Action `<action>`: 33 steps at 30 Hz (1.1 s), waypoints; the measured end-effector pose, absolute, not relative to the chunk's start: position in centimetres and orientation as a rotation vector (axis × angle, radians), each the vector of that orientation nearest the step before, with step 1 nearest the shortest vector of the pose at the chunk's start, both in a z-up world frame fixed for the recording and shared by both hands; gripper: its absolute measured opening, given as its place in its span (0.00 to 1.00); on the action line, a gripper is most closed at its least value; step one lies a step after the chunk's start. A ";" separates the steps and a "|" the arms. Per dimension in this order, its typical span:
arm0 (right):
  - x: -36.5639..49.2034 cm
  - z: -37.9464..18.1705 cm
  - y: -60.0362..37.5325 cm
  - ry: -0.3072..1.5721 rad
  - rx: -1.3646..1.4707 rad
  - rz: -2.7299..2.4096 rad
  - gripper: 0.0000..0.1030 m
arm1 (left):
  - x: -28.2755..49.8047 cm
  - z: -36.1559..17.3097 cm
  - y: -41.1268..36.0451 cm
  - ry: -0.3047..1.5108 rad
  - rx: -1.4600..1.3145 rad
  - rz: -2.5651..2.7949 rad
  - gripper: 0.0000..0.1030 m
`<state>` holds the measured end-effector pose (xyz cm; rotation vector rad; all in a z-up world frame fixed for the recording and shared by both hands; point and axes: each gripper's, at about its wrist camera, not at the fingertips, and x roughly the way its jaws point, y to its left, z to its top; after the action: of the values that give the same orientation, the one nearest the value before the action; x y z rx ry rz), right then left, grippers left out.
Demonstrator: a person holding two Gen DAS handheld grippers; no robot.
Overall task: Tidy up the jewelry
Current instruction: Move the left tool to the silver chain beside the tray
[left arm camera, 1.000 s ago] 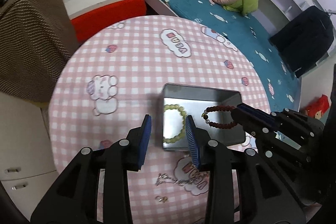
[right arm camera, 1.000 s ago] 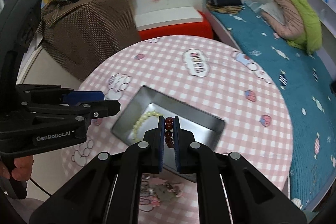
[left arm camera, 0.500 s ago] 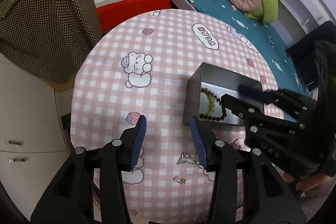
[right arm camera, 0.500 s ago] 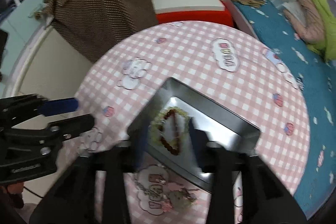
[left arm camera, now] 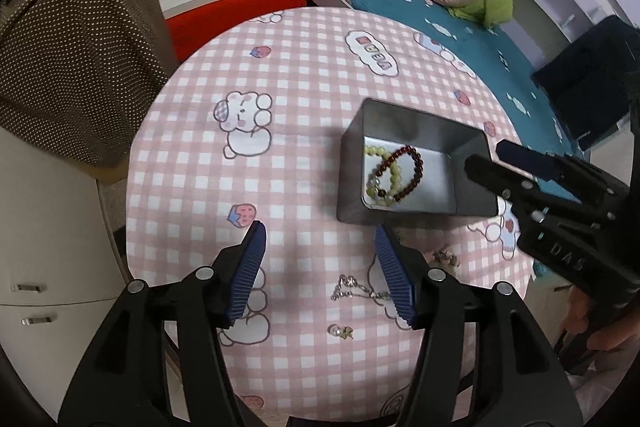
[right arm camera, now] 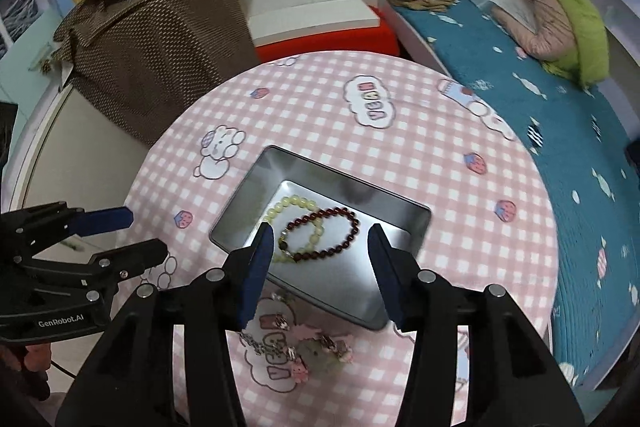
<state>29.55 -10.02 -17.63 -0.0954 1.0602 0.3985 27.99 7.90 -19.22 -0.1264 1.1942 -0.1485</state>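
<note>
Two bracelets are already in the tin (right arm camera: 256,187), so this looks maybe halfway done. The dark red bracelet (right arm camera: 340,215) lies across the pale yellow-green bracelet (right arm camera: 294,203) on the tin's floor, toward the end nearer the left tool, and the two overlap and touch.

What's left, as far as I can see, is all on the table (left arm camera: 320,67) just outside the tin's near wall. A thin silver chain (left arm camera: 354,289) sits a little out from that wall, and a small pair of earrings (left arm camera: 340,331) lies further out than the chain. Closer to the tin's near corner there's a bunched-up charm piece with pink and greenish bits (right arm camera: 320,351); I can't tell if that's one item or a couple tangled together.

Both tools are empty. The left tool (left arm camera: 318,267) has its fingers spread wide and hangs over the table on the near side of the tin, with the chain showing just inside its right finger. The right tool (right arm camera: 320,267) is also wide open, poised above the tin with the bracelets visible between its fingers, not gripping anything.

My guess is the chain goes next, since the left tool is nearly on it. Thin chain flat on cloth will be fiddly to pinch.
</note>
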 end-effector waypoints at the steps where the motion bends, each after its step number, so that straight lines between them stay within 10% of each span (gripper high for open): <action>1: 29.2 -17.6 -10.4 1.062 -0.086 0.385 0.45 | 27.9 -19.4 7.9 1.198 -0.122 -0.153 0.58; 16: 25.0 -18.6 -13.3 1.088 -0.062 0.253 0.45 | 25.3 -23.2 6.7 1.329 -0.061 -0.219 0.80; 33: 22.2 -23.4 -13.8 1.227 -0.076 0.276 0.45 | 27.6 -28.5 5.3 1.443 -0.126 -0.215 0.75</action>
<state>22.16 -13.82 -23.35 -0.0756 1.2267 0.2758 27.56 5.27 -28.50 -0.1261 1.4432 -0.2153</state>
